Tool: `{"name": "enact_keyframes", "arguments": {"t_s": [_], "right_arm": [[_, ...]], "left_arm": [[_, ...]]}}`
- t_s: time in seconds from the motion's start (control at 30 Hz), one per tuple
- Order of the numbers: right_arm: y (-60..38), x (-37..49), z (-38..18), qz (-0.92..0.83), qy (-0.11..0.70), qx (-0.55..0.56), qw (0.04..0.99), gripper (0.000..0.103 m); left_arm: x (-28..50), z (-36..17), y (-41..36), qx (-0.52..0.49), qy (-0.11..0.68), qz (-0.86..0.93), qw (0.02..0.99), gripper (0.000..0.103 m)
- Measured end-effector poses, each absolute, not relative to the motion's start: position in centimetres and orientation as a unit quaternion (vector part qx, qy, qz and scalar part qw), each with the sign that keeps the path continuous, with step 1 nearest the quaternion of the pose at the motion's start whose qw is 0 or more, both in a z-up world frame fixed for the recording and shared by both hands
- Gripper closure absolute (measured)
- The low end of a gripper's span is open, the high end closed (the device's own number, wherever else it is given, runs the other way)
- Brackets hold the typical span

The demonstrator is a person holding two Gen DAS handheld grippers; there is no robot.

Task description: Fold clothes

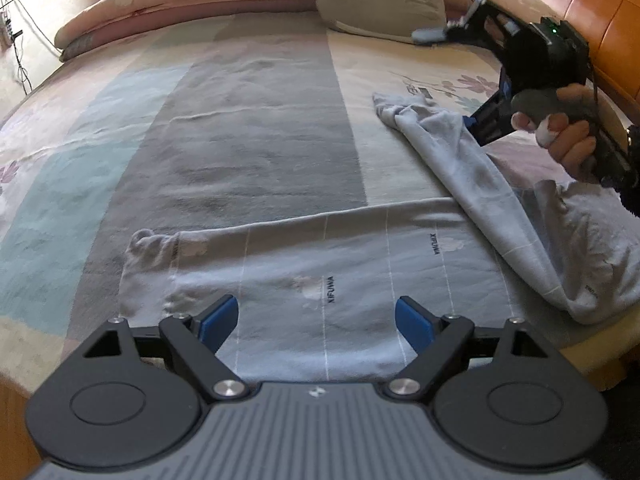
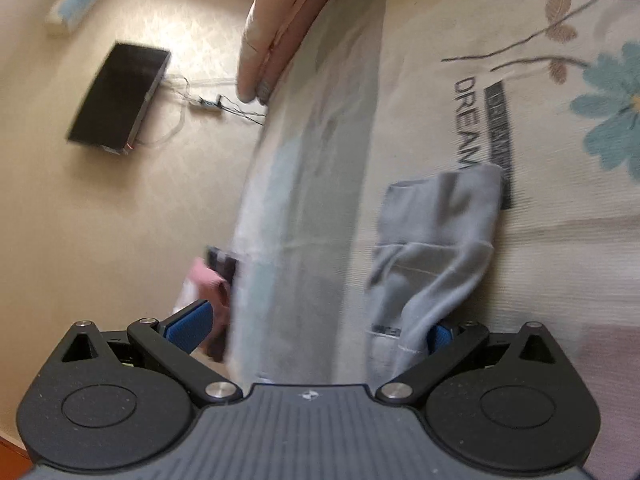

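One garment: we saw a pale grey-blue top (image 1: 320, 280) lying flat on the bed, body spread along the near edge, thin white lines and small dark lettering on it.
Sleeve: one sleeve (image 1: 460, 160) ran up and away from the body at the right side, cuff end resting on the bedspread; in the right wrist view we saw the same sleeve (image 2: 436, 240) bunched on the cover, touching the gripper's blue pad on that side.
Left gripper: left gripper (image 1: 316, 316) hovered over the body of the top, jaws wide apart, blue pads clear of the cloth as far as we could tell, holding nothing.
Right gripper: right gripper (image 2: 316, 332) had jaws spread wide, nothing clamped; a hand (image 1: 568, 136) held its handle, seen from the left wrist view beside the sleeve.
Bedspread: striped and floral bedspread (image 1: 248, 120) under everything, with the word DREAM printed near the cuff.
Pillow: beige pillow (image 1: 380, 0) at the far end.
Headboard: wooden headboard (image 1: 580, 8) behind the right gripper.
Floor: we noted a dark flat device (image 2: 120, 100) and cables on the pale floor beside the bed.
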State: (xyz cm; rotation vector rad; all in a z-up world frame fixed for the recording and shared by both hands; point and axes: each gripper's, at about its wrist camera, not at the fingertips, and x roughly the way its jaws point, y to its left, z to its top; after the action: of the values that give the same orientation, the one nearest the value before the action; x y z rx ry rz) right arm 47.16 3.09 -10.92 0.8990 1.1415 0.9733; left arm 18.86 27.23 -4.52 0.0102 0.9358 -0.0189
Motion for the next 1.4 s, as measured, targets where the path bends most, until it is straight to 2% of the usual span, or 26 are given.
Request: {"name": "enact_keyframes", "arguments": {"t_s": [0.27,0.47,0.77,1.13,1.4], "right_arm": [[4.6,45.3,-6.7,0.482,0.48,0.397,0.616,0.0],[6.7,43.1,-2.9,0.524,0.476,0.352,0.612,0.0],[11.2,40.1,-0.2,0.577,0.485,0.307,0.581,0.0],[17.2,37.8,-1.5,0.603,0.518,0.233,0.56,0.0],[20.5,36.9,-6.2,0.578,0.576,0.222,0.533,0.0]], "left_arm": [[17.9,-4.4,28.6,-0.006,0.45,0.005,0.893,0.017],[17.4,-4.0,29.6,-0.026,0.444,0.018,0.895,0.017],[16.0,-3.4,30.7,-0.031,0.439,0.041,0.897,0.017],[13.9,-3.5,32.1,-0.05,0.443,0.081,0.892,0.017],[13.3,-4.3,32.5,-0.063,0.452,0.09,0.885,0.017]]}}
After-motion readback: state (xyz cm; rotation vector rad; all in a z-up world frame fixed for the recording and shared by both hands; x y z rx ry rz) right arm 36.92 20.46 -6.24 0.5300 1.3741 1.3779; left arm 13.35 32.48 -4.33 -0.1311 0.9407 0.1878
